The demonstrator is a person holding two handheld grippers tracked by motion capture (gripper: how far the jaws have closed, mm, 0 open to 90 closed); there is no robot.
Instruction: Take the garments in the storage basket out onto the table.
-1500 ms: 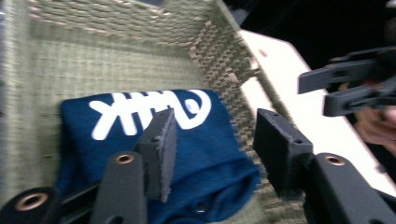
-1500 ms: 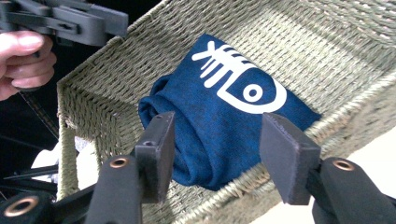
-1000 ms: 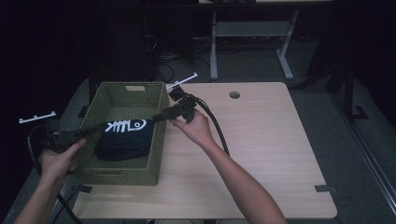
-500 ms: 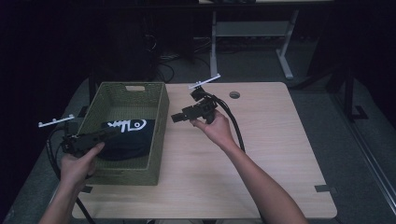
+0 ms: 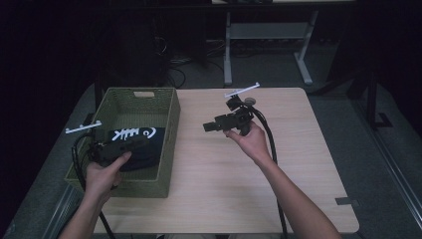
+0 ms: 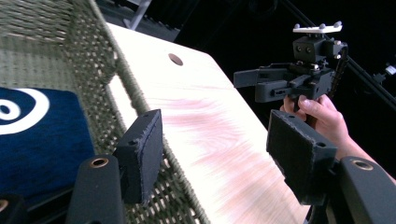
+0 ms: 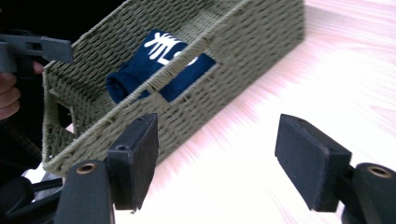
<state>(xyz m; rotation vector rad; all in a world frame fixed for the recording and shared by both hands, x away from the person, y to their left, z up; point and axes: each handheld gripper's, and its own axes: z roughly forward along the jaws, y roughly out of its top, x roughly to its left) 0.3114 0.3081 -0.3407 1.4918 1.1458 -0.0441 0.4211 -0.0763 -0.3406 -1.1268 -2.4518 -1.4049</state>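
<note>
Folded navy cloth with white print lying inside woven green basket; left gripper nearer, right gripper outside, both just opening, empty.

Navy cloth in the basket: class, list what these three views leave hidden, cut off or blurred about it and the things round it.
- Navy cloth, high view: its near part lies under the left gripper, so its full print is hidden.
- Cloth, left gripper view: cut by the left edge.
- Cloth, right gripper view: the basket wall covers its middle.
- Table, right gripper view: grain blurred.
- Right gripper, high view: jaws too small to judge.
</note>
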